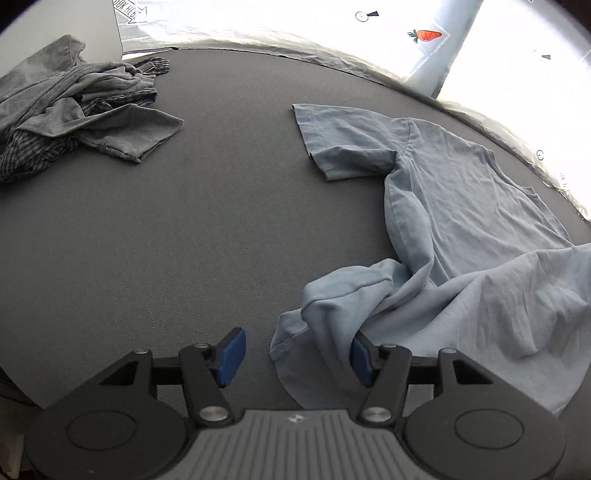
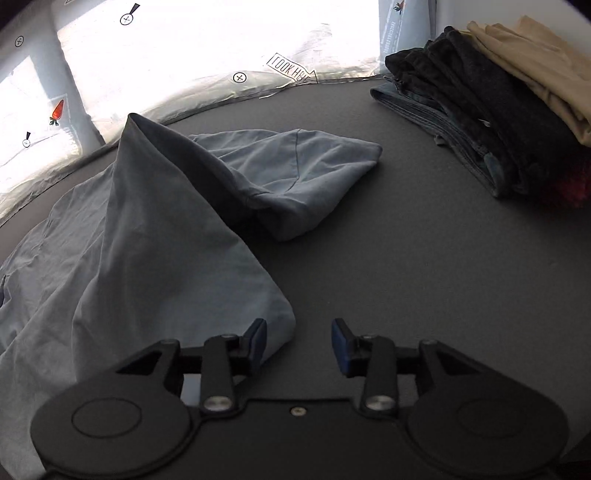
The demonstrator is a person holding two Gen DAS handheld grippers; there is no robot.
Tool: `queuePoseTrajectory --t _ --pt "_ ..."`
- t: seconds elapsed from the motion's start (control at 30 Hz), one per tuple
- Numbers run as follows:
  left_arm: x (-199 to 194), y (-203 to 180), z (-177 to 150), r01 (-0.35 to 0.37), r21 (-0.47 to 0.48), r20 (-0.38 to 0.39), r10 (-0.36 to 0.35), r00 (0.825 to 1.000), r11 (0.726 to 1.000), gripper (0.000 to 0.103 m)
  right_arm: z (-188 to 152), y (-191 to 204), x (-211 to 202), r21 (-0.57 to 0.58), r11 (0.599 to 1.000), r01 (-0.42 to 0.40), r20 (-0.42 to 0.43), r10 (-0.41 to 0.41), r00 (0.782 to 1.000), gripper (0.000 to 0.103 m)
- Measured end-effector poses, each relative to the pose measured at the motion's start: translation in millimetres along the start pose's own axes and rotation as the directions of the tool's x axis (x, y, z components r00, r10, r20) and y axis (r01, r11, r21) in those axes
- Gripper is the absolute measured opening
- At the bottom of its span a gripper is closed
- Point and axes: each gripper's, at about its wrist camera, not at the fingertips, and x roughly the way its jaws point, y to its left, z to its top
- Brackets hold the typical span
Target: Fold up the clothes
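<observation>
Looking down my left wrist view, I see the left gripper (image 1: 295, 356) with its blue-padded fingers (image 1: 231, 356) spread wide, holding nothing; a bunched corner of the light blue t-shirt (image 1: 461, 206) lies in the gap, draped against the pad on the right side of the frame, not pinched. That shirt sits on the dark grey desk (image 1: 166, 240), mostly right of centre, one short sleeve (image 1: 340, 144) laid flat toward the far edge, body creased and partly folded over itself near my gripper. Far left, well apart from the shirt, a rumpled pile of grey and plaid clothes (image 1: 77, 107). Bright plastic sheeting with a carrot sticker (image 1: 426, 35) runs along the far desk edge. Right wrist view: right gripper (image 2: 298, 343) also wide apart and empty, hovering over bare desk (image 2: 406, 258); the pad on the left of the frame is just beside the shirt hem, can't tell if touching. Same light blue t-shirt (image 2: 166, 240) rises in a peaked ridge here, with its sleeve (image 2: 306, 173) lying flat behind. Far right, a folded stack (image 2: 491, 110) of jeans, dark garments and a tan piece on top, near the desk corner, well apart from the shirt.
</observation>
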Motion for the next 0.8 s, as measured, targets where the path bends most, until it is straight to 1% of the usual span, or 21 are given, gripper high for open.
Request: queuePoseTrajectory --t 0.03,0.1,0.17,0.2,0.27,0.37,0.4,0.5,0.53,0.6,0.7,0.73,0.77,0.8 --pt "1 2 0 0.004 -0.002 0.003 -0.004 1.000 1.000 0.065 -1 3 4 -0.003 1.000 -0.013 0.003 0.013 1.000 0.047" --pt "2 4 0 0.009 0.008 0.014 -0.009 1.000 1.000 0.067 1 12 12 -0.042 0.999 -0.012 0.008 0.012 1.000 0.051" --pt "1 2 1 0.003 0.048 0.030 -0.005 1.000 0.999 0.069 4 20 20 -0.107 0.994 0.006 0.014 -0.004 1.000 0.064" --pt "0 0 2 -0.003 0.072 0.035 0.001 0.999 0.997 0.070 5 23 23 -0.133 0.991 0.007 0.014 -0.005 1.000 0.066" --pt "-5 -5 3 -0.017 0.120 0.041 0.012 0.999 0.993 0.071 8 25 29 -0.163 0.987 -0.001 0.004 0.002 1.000 0.067" --pt "-13 -12 -1 0.004 0.177 0.072 -0.017 0.997 0.984 0.079 11 26 37 -0.176 0.984 -0.017 -0.016 0.015 1.000 0.069" --pt "-12 -14 -2 0.000 0.190 0.074 -0.014 0.997 0.982 0.081 11 27 39 -0.173 0.985 -0.021 -0.022 0.017 1.000 0.069" --pt "-4 -18 -2 -0.029 0.224 0.084 0.010 0.996 0.974 0.081 9 26 43 -0.157 0.987 -0.040 -0.036 0.034 0.999 0.069" --pt "-2 -18 0 -0.037 0.220 0.089 0.018 0.996 0.975 0.081 8 26 43 -0.150 0.988 -0.048 -0.040 0.043 0.998 0.068" --pt "4 -16 4 -0.040 0.200 0.091 0.022 0.996 0.979 0.081 6 24 44 -0.134 0.988 -0.072 -0.047 0.066 0.997 0.059" --pt "9 -16 10 0.008 0.188 0.094 -0.026 0.995 0.982 0.081 4 21 42 -0.108 0.990 -0.086 -0.042 0.082 0.996 0.037" --pt "10 -17 12 0.017 0.190 0.097 -0.036 0.995 0.982 0.079 4 19 40 -0.097 0.991 -0.092 -0.038 0.089 0.995 0.025" --pt "10 -19 13 0.025 0.191 0.099 -0.045 0.994 0.981 0.078 4 17 37 -0.086 0.992 -0.096 -0.030 0.094 0.995 0.017" --pt "11 -20 14 0.034 0.193 0.101 -0.054 0.993 0.981 0.072 4 16 32 -0.078 0.992 -0.099 -0.019 0.097 0.995 0.013"
